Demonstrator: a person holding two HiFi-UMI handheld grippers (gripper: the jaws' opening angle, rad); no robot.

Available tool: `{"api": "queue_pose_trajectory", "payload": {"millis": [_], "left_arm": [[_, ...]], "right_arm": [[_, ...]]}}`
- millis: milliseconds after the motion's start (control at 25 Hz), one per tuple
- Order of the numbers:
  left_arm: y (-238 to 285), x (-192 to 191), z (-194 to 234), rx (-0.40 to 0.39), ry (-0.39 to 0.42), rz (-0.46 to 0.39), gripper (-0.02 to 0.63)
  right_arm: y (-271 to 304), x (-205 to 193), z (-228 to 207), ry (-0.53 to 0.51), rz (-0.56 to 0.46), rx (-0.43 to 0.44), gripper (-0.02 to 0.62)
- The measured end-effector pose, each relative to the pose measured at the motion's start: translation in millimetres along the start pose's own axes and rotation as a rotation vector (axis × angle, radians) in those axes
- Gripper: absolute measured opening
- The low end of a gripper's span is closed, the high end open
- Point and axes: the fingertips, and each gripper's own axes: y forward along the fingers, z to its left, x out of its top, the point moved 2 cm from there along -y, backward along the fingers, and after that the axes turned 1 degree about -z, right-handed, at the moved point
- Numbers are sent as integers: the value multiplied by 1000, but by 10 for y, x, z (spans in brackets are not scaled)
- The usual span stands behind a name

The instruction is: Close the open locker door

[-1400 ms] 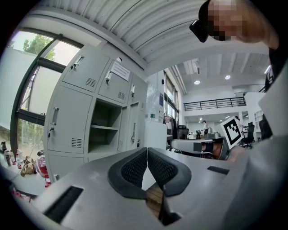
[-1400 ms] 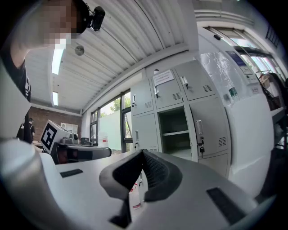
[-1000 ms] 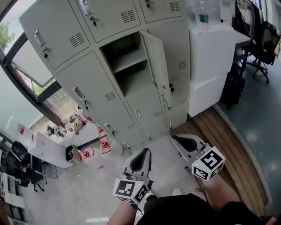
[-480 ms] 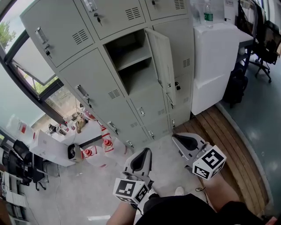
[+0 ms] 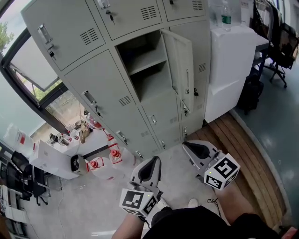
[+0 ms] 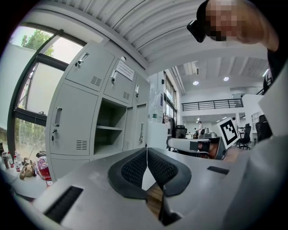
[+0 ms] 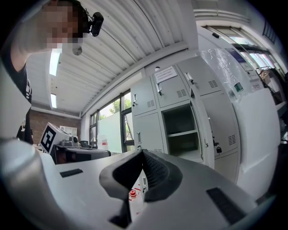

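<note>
A grey bank of lockers (image 5: 93,88) stands ahead. One compartment (image 5: 145,65) is open, with an inner shelf, and its door (image 5: 180,70) swings out to the right. The open compartment (image 6: 108,132) also shows in the left gripper view, and the door (image 7: 200,130) with the compartment (image 7: 182,132) in the right gripper view. My left gripper (image 5: 149,163) is low in the head view, short of the lockers, shut and empty. My right gripper (image 5: 187,145) is beside it, below the open door, shut and empty. Neither touches the door.
A white cabinet (image 5: 233,65) with a water bottle (image 5: 226,14) on top stands right of the lockers. A low white table (image 5: 70,161) with red items sits at the left by the window. Wooden planks (image 5: 243,154) run along the right. An office chair (image 5: 282,46) stands far right.
The view has shifted so the lockers and open door sit slightly further right and lower in the head view. Both grippers stay in about the same place, shut.
</note>
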Motion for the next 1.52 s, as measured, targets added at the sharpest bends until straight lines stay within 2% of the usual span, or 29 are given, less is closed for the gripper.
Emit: {"api": "queue_pose_trajectory", "payload": {"millis": [640,920,1040,1080,1120,1160,1520], "left_arm": [[5,84,876,-63,-31,-9,18],[67,54,1240,-106,-46,-1,18],[109,40,1354,-137,-46,5,18],[119,41,1385,-148,-45,6,18],[126,42,1412,-159,-42,6,18],[130,42,1438,-170,-39,7,18],[109,-3,1617,-242,-36,14,18]], "right_arm": [[846,-3,144,-15,31,-60,54],[1180,-30,63,-10,23,-132,54],[1285,-12,-20,-9,-1,-187,54],[1316,-5,-55,-6,-10,-212,107],[1343,2,-90,-3,-19,-236,245],[1364,8,-123,0,-27,-259,287],[1413,18,-235,-18,-33,-379,291]]}}
